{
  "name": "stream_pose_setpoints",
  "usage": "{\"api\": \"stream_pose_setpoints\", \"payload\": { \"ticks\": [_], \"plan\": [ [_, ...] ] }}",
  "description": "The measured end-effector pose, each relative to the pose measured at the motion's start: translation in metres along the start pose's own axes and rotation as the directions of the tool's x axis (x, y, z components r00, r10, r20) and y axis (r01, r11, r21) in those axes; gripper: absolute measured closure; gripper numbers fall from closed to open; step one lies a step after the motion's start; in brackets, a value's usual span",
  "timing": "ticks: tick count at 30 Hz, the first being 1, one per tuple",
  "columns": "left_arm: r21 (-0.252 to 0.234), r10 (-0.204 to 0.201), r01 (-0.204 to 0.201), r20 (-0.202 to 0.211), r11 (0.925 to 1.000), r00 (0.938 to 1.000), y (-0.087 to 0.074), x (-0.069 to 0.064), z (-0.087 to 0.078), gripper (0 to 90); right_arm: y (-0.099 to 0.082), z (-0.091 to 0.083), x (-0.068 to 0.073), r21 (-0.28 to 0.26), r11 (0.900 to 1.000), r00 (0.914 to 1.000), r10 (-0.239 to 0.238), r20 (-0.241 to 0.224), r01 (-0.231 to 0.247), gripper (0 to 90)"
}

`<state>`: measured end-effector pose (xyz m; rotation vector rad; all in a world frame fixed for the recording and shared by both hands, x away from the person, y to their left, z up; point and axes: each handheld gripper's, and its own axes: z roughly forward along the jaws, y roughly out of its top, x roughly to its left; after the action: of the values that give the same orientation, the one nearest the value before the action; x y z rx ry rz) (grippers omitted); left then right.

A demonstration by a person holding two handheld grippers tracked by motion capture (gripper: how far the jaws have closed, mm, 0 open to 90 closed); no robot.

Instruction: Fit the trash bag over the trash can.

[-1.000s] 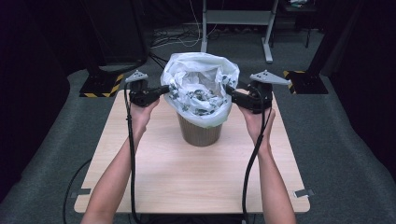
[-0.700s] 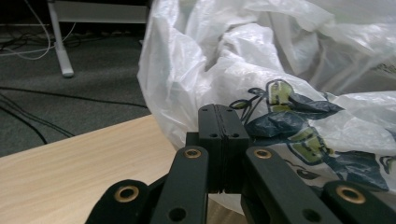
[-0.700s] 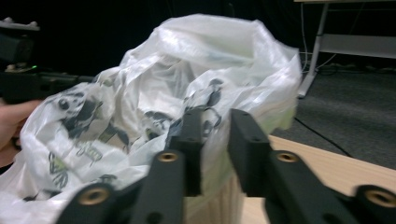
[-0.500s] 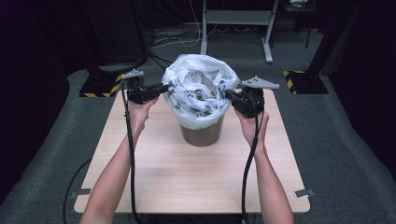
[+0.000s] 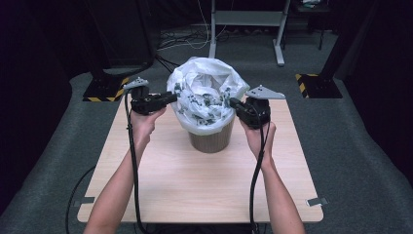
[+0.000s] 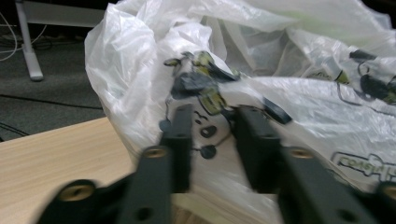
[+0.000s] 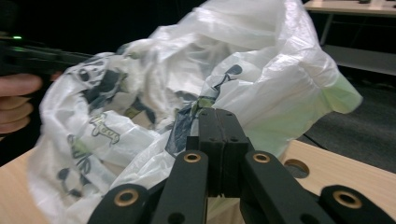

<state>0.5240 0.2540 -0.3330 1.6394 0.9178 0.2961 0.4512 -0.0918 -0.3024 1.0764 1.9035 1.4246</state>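
Bag [image 5: 204, 97] in bin [image 5: 212, 141], mid-table [image 5: 195, 185]

You're working in a dark lab or studio: black curtains [image 5: 44, 58] around you, grey carpet [image 5: 350, 146], loose cables [image 5: 180, 41], hazard-striped stand bases [image 5: 104, 91], one bare wooden table [image 5: 195, 185].

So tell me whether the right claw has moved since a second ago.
Yes. The right claw has come inward and down, from the right table edge toward the white printed plastic bag, its jaws closing on the film.
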Motion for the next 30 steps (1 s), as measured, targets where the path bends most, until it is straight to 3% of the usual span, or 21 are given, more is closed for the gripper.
{"api": "stream_pose_setpoints", "payload": {
  "ticks": [2,3,4,5,9,15,19,20,23,25,30],
  "plan": [
    [0.006,0.011,-0.011,0.001,0.9999,0.9999,-0.001,0.0,0.004,82.6,0.001,-0.001,0.002,0.0,1.0,0.9998,-0.004,-0.022,0.004,90.0],
    [0.006,0.014,-0.014,-0.001,0.9999,0.9999,-0.001,0.001,0.005,88.1,0.002,-0.002,0.003,-0.005,1.0,0.9997,-0.007,-0.024,0.007,86.4],
    [0.005,0.011,-0.011,-0.004,0.9999,0.9999,-0.001,0.002,0.007,89.9,0.003,-0.003,0.002,-0.022,0.9998,0.9996,-0.003,-0.029,0.003,77.2],
    [0.009,0.013,-0.013,-0.009,0.9999,0.9999,-0.001,0.003,0.009,90.0,0.004,-0.006,0.0,-0.038,0.9993,0.9996,0.005,-0.027,-0.006,69.6],
    [0.018,0.014,-0.013,-0.032,0.9997,0.9994,-0.002,0.008,0.016,90.0,0.012,-0.017,-0.011,-0.082,0.9959,0.9991,0.037,-0.02,-0.039,56.6],
    [0.016,-0.022,0.023,-0.034,0.9996,0.9992,-0.002,0.018,0.023,90.0,0.028,-0.026,-0.03,-0.134,0.9887,0.9966,0.073,0.038,-0.067,48.1],
    [0.003,-0.028,0.028,-0.025,0.9996,0.9993,-0.002,0.018,0.022,90.0,0.041,-0.012,-0.05,-0.103,0.9893,0.9899,0.112,0.086,-0.103,41.0],
    [-0.003,-0.025,0.025,-0.023,0.9997,0.9994,-0.002,0.017,0.021,90.0,0.042,-0.007,-0.056,-0.08,0.9901,0.989,0.121,0.084,-0.115,43.5],
    [-0.014,-0.019,0.019,-0.014,0.9997,0.9997,-0.003,0.015,0.017,89.9,0.038,0.01,-0.068,-0.01,0.9865,0.9857,0.164,0.038,-0.164,64.6],
    [-0.024,-0.017,0.017,-0.005,0.9996,0.9998,-0.004,0.014,0.013,88.7,0.029,0.014,-0.07,0.0,0.9855,0.9849,0.169,0.037,-0.169,77.9],
    [-0.035,-0.025,0.026,0.011,0.999,0.9996,-0.006,0.013,0.006,74.9,0.011,0.014,-0.06,0.004,0.9868,0.9866,0.162,0.02,-0.162,88.9]
  ]
}}
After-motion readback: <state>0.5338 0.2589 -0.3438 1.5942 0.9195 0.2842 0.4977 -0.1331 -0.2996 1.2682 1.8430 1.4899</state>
